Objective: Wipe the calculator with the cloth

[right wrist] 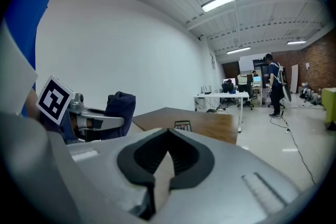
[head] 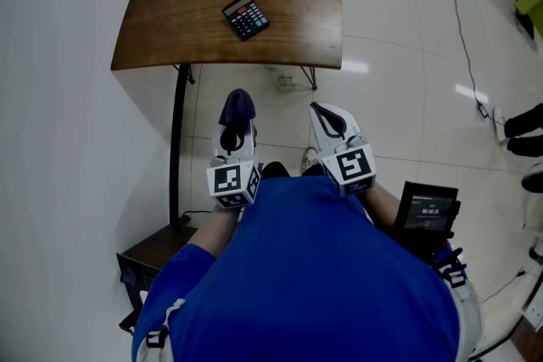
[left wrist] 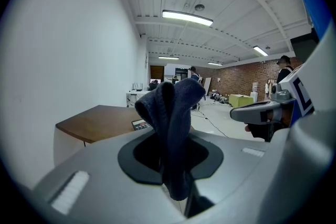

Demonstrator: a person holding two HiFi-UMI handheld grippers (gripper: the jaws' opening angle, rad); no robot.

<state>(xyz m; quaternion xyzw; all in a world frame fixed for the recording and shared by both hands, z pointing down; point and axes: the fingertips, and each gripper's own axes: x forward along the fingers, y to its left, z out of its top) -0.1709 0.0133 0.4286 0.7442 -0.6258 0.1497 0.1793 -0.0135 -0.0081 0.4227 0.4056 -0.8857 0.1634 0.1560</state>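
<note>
The black calculator (head: 246, 17) lies on the brown wooden table (head: 178, 4), near its middle and well ahead of both grippers. My left gripper (head: 237, 121) is held low in front of my body, short of the table's near edge, shut on a dark blue cloth (head: 238, 103) that bunches up above its jaws. In the left gripper view the cloth (left wrist: 173, 118) fills the middle and the calculator (left wrist: 140, 124) peeks out left of it. My right gripper (head: 316, 109) hangs beside the left one, shut and empty. Its own view shows the calculator (right wrist: 182, 125) ahead on the table (right wrist: 215, 124).
A white wall runs along the table's left side. A black screen device (head: 428, 212) sits at my right hip, and a low dark stand (head: 157, 254) is on the floor at lower left. A cable (head: 462, 38) crosses the tiled floor. A person (right wrist: 274, 84) stands far off by desks.
</note>
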